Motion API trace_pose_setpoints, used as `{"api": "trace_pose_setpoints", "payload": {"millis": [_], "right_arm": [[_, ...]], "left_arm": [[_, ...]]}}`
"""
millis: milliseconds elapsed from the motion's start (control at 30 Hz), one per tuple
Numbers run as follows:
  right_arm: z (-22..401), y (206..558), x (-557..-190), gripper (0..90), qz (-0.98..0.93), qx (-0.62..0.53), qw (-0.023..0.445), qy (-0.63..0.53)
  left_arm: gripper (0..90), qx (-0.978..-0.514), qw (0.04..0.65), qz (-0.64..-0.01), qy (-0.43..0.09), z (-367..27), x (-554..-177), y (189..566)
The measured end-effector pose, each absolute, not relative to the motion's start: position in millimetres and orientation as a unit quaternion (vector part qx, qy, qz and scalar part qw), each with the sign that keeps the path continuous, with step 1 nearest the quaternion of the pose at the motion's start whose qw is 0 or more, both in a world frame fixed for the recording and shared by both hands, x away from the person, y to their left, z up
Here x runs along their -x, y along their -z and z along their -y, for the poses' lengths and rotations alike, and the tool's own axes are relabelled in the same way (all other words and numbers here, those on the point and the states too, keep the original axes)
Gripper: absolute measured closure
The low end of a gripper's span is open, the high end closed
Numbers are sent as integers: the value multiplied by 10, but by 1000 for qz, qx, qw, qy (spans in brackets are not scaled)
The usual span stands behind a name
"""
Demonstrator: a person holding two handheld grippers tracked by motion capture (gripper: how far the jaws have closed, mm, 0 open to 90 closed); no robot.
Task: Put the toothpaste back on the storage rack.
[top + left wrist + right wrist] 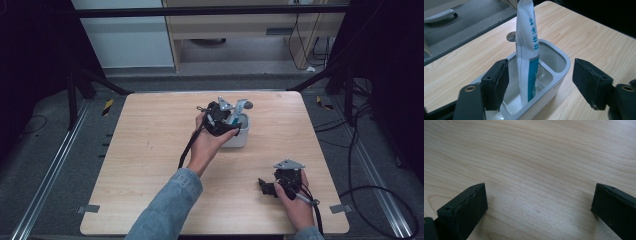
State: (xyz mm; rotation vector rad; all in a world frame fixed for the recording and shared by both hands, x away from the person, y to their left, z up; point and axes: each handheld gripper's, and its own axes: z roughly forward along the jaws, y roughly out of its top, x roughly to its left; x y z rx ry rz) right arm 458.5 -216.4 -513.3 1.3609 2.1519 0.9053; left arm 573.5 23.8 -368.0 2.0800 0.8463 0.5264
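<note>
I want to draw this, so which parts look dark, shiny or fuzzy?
High view: dim, black at the side edges, the table evenly lit. Left gripper view: the tube is sharp, the holder shines inside. Right gripper view: soft shadows under the claw.

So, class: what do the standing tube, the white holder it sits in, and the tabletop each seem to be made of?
Tube: probably soft plastic laminate, glossy white and teal with print; its top is pinched flat. Holder: likely hard plastic, smooth and matte white outside, with rounded moulded corners and a shinier grey inside. Tabletop: pale wood or wood-look laminate, matte, with running grain lines.
</note>
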Motion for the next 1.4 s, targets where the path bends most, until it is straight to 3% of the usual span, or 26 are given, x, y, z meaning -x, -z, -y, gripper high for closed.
{"api": "trace_pose_setpoints", "payload": {"millis": [633,800,1400], "right_arm": [[2160,5133,-4584,4,-775,-494,216,-329],[2161,5132,-4574,4,-777,-492,216,-329],[2150,5129,-4547,3,-775,-495,212,-331]], "left_arm": [[61,-850,412,-276,-176,-229,-5490,3673],[47,-857,405,-261,-181,-302,-5396,3706],[54,-845,395,-302,-200,-867,-5215,3872]]}}
